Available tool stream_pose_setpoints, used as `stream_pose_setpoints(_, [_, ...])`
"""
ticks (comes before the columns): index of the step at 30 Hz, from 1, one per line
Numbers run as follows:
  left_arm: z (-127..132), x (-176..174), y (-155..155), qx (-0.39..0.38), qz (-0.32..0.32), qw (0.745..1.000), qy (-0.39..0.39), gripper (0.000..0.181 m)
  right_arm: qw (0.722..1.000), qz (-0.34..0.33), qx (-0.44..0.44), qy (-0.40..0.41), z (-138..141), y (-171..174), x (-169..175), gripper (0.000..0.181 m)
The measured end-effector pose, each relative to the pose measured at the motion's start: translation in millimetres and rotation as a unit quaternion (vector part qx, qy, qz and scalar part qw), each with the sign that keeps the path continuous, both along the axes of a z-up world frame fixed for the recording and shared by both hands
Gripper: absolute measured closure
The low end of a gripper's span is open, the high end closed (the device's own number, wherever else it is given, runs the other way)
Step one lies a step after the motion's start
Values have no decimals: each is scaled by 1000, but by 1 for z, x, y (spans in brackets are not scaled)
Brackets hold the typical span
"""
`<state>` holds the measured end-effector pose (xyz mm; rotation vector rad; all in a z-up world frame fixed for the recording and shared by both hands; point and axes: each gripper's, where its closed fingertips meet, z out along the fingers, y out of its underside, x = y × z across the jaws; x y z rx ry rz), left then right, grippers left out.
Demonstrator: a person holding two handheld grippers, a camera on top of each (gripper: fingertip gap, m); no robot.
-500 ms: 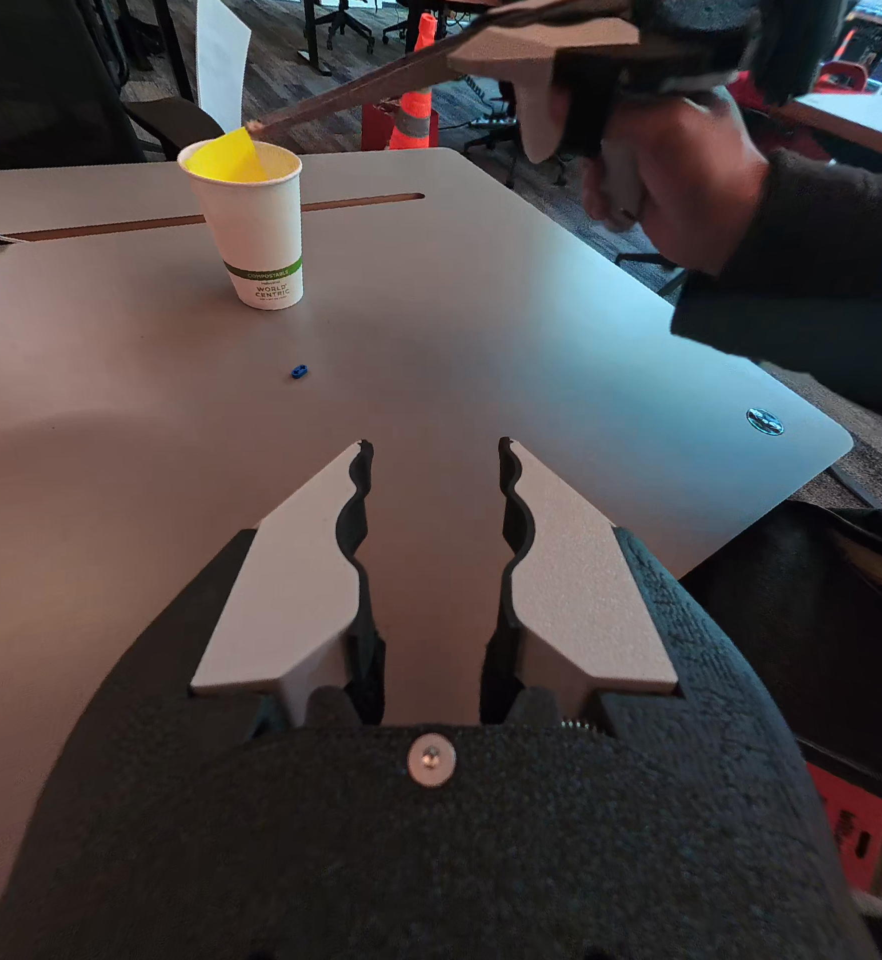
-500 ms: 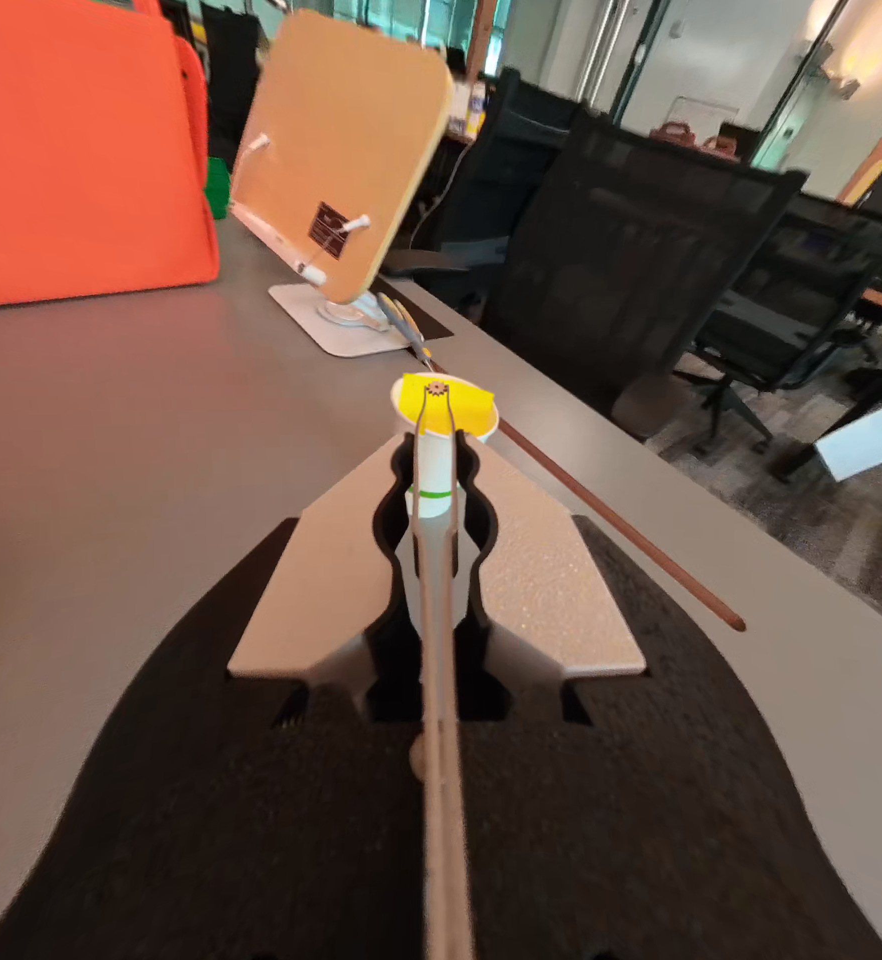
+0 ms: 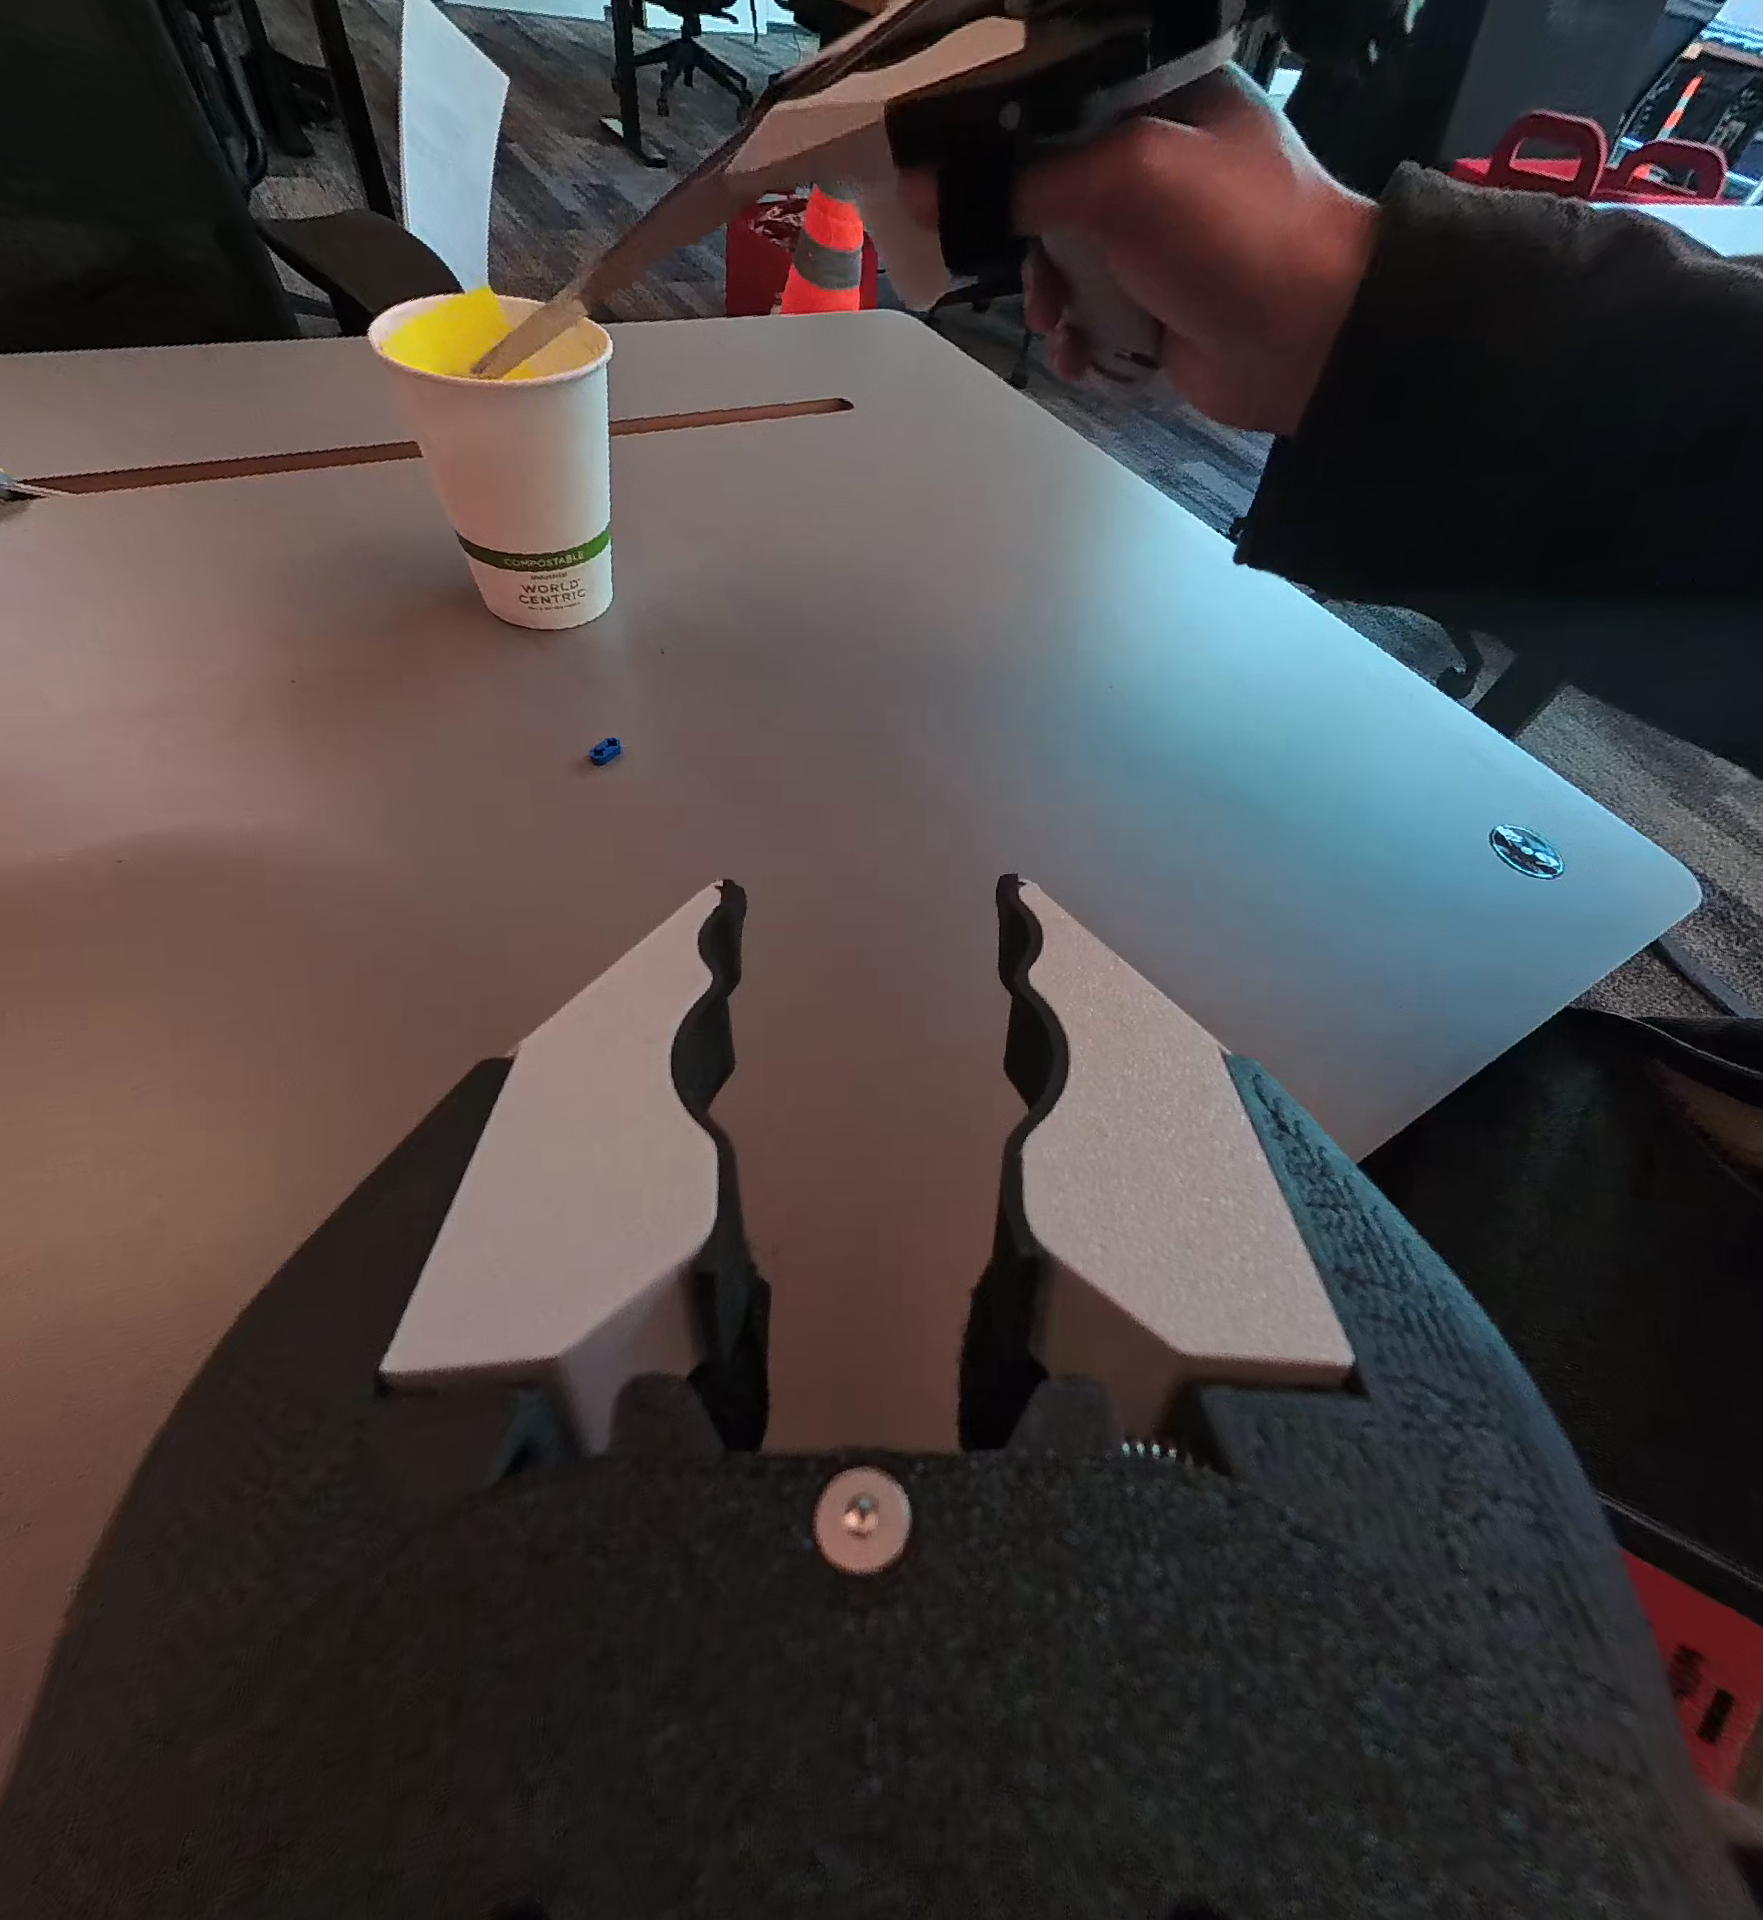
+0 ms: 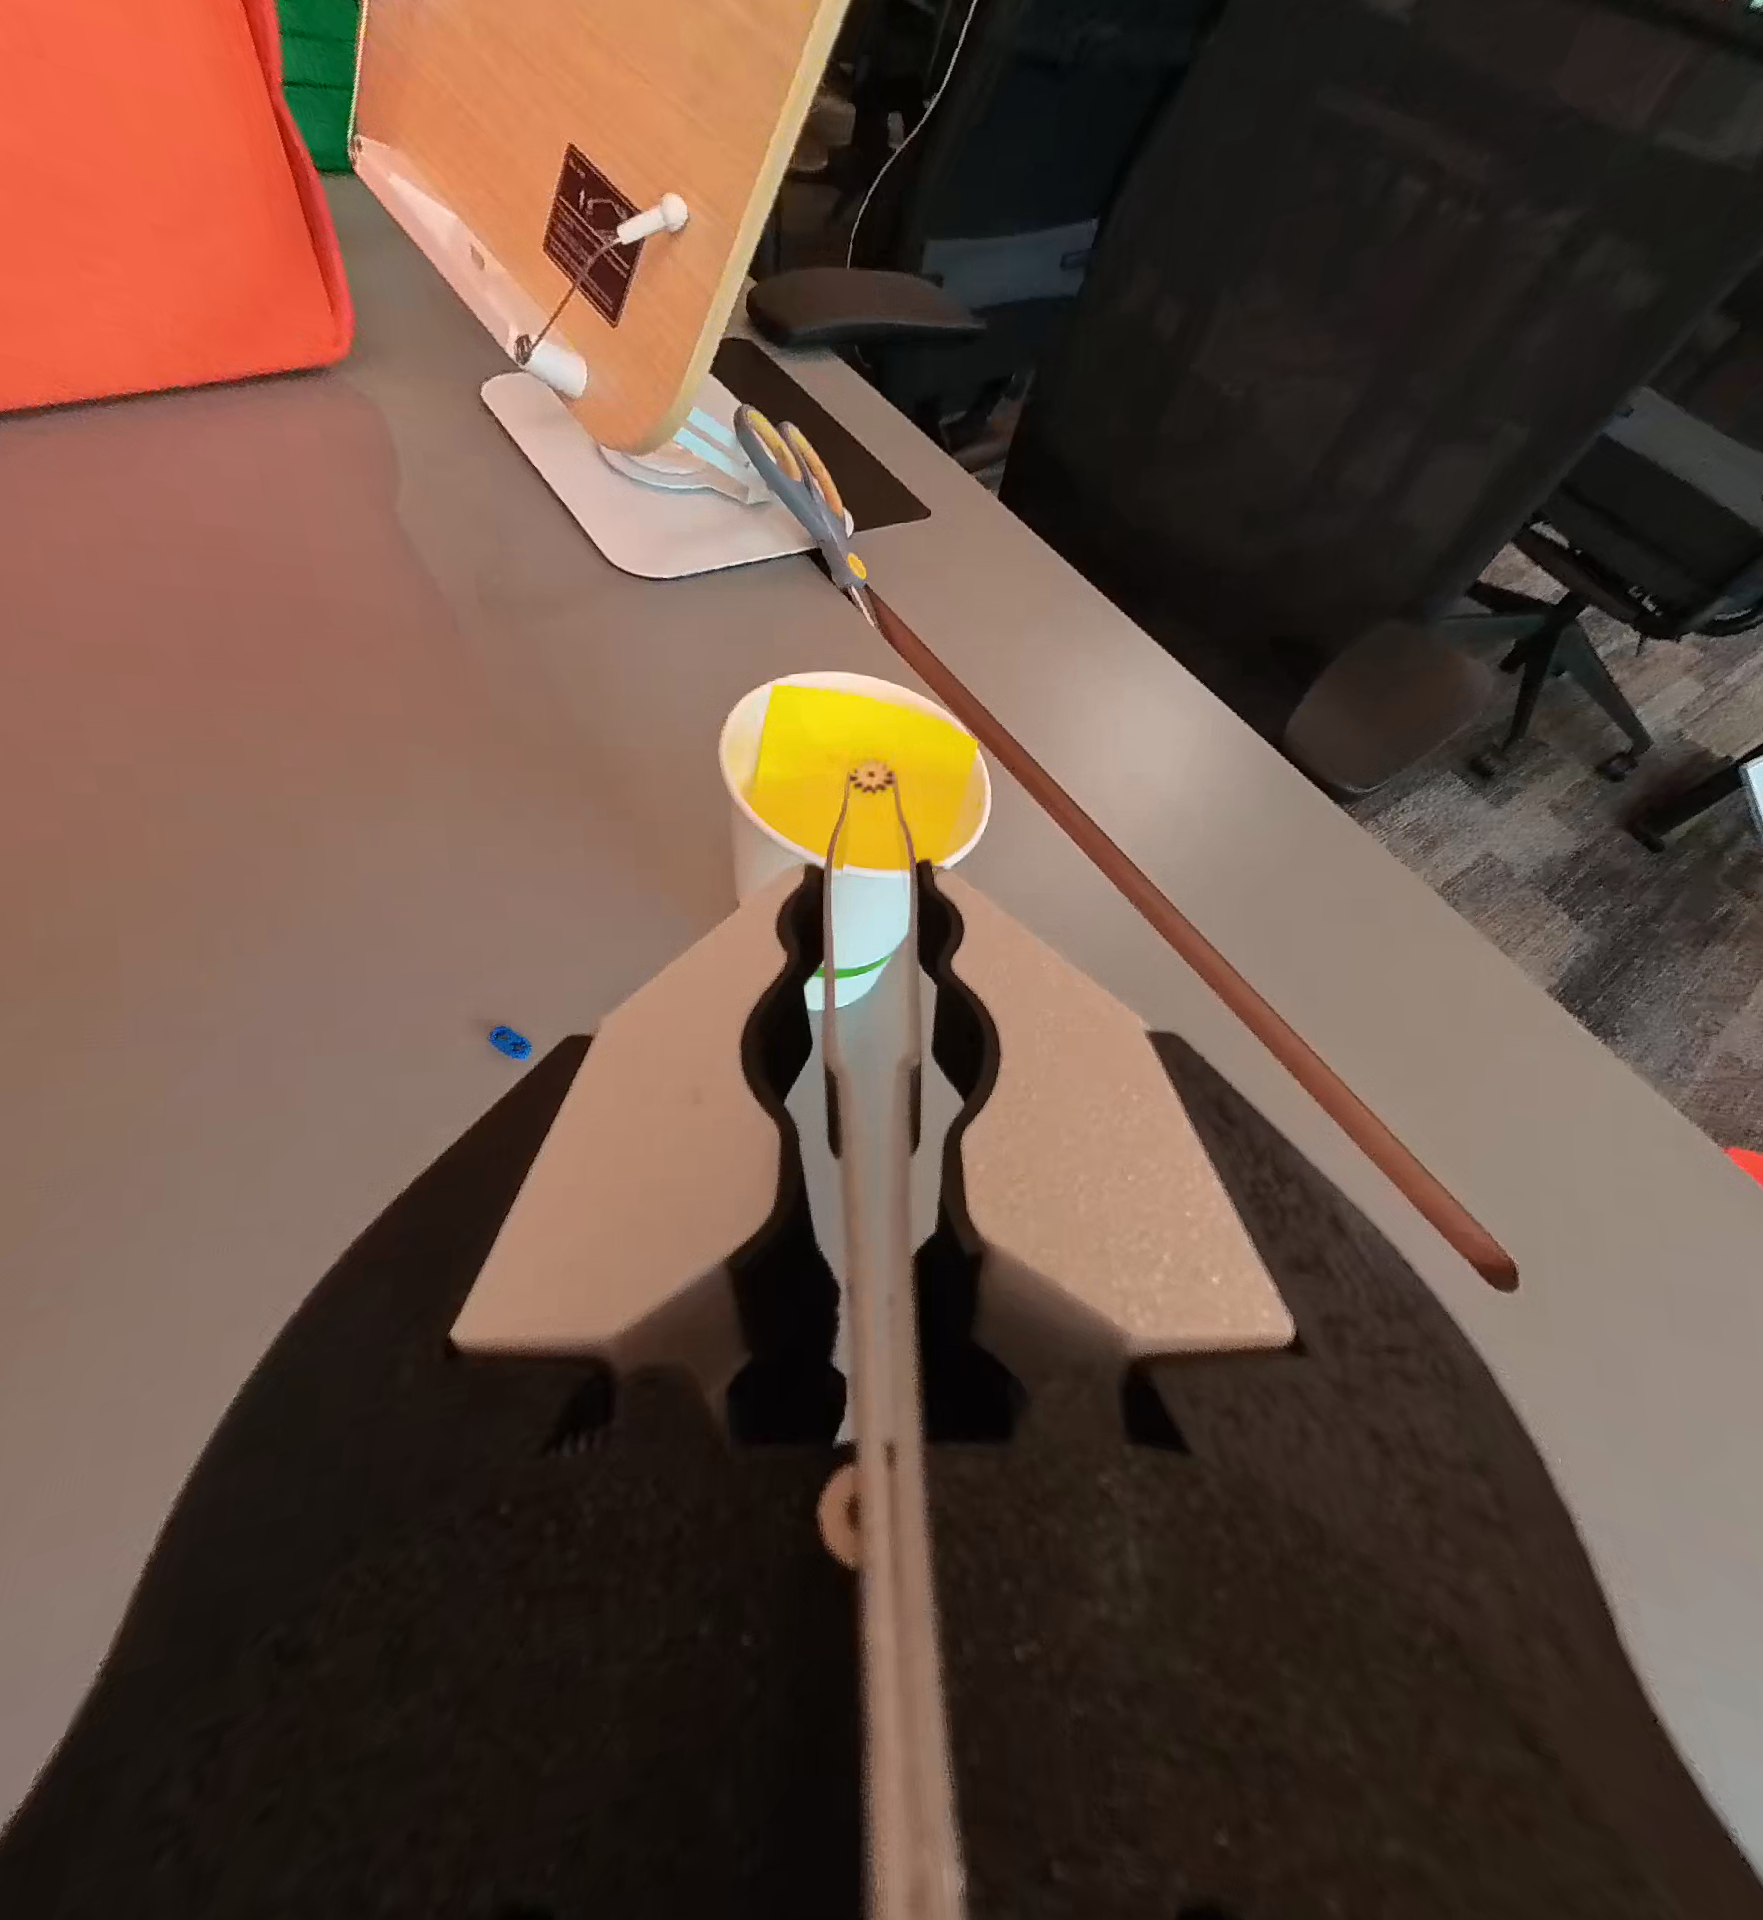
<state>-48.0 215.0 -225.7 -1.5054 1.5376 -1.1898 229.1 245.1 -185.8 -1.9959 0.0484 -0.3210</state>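
- Office chairs ring a grey surface (image 4: pixel 233 727) bearing a paper cup (image 3: pixel 524 468) lined with a yellow sheet (image 4: pixel 856 779).
- Right gripper (image 4: pixel 872 883) is clenched on tweezers (image 4: pixel 877 1143) pinching a tiny gear (image 4: pixel 871 776) over the cup at 12 o'clock; the gear looks light, rigid and easily dropped.
- Left gripper (image 3: pixel 866 894) hovers released; a blue bit (image 3: pixel 606 750) lies at its 11 o'clock.

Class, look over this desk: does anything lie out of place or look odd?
Yes. A small blue piece lies loose on the bare table, apart from the paper cup. Yellow paper sits askew inside the cup, where tweezers in the right hand-held gripper hold a tiny gear.
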Motion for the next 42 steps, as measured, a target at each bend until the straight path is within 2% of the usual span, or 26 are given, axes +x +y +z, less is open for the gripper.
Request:
stream_pose_setpoints(10, [0,0,-2,1,-2,1000,0,131,1000,-17,4,23,2,-6,4,163])
stream_pose_setpoints(13, [0,1,-2,2,-1,1000,0,132,1000,-12,16,18,11,-10,0,163])
stream_pose_setpoints(17, [0,1,-2,3,-1,1000,1,131,999,16,51,3,39,-25,-23,163])
stream_pose_setpoints(19, [0,0,-1,4,-1,1000,0,131,997,35,62,-5,44,-38,-42,163])
stream_pose_setpoints(21, [0,0,-2,3,-2,1000,1,131,996,58,66,13,35,-52,-64,163])
stream_pose_setpoints(25, [-1,1,-4,2,-4,1000,2,131,994,58,73,64,-13,-69,-93,164])
stream_pose_setpoints(30, [0,0,-6,9,-6,1000,2,131,997,67,36,30,-68,-72,-117,163])
stream_pose_setpoints(35, [0,-1,-5,15,-4,1000,1,132,998,46,20,40,-86,-70,-114,163])
stream_pose_setpoints(42, [-1,0,-6,19,-6,1000,2,132,996,44,37,64,-89,-67,-114,163])
